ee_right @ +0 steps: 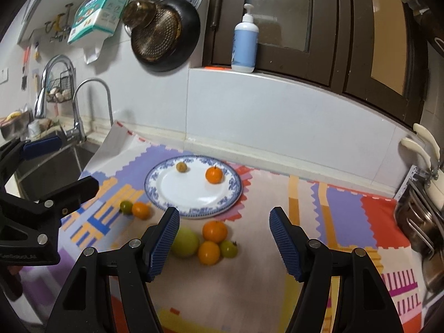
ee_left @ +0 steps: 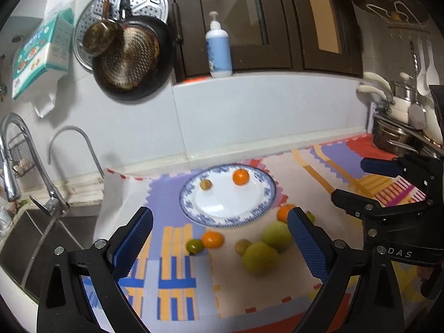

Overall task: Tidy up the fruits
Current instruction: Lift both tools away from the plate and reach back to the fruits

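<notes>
Left wrist view: the left gripper (ee_left: 219, 240) hangs above a patterned mat (ee_left: 177, 277) with its jaws spread wide and nothing between the pads. The blue-rimmed plate (ee_left: 258, 211) lies at 12 o'clock from the gripper and carries a small brown fruit (ee_left: 206, 184) at its 11 o'clock and an orange (ee_left: 240, 176) at its 1 o'clock. On the mat, at 6 o'clock of the plate, a green tomato (ee_left: 194, 246) touches a second orange (ee_left: 212, 239); at 5 o'clock sit another brown fruit (ee_left: 242, 246), two pale green fruits (ee_left: 260, 258) touching one another, and a third orange (ee_left: 283, 212), partly hidden by the gripper's right finger. The right gripper (ee_left: 360, 180) enters at 3 o'clock of the frame, jaws apart and empty. A sink (ee_left: 41, 238) lies at 9 o'clock, and a pump bottle (ee_left: 218, 52) stands on the sill at 12 o'clock. Right wrist view: the right gripper (ee_right: 224, 238) has its jaws apart, gripping nothing. The plate (ee_right: 194, 208) is at 12 o'clock with the brown fruit (ee_right: 181, 166) and an orange (ee_right: 214, 174) on it. Between the fingers on the mat (ee_right: 277, 194) cluster two oranges (ee_right: 214, 231), one pale green fruit (ee_right: 185, 242) and a green tomato (ee_right: 228, 248). At 10 o'clock, a green tomato (ee_right: 126, 207) touches an orange (ee_right: 140, 210). The left gripper (ee_right: 55, 163) shows at 9 o'clock, open and empty. A frying pan (ee_right: 165, 40) hangs on the wall at 11 o'clock.
</notes>
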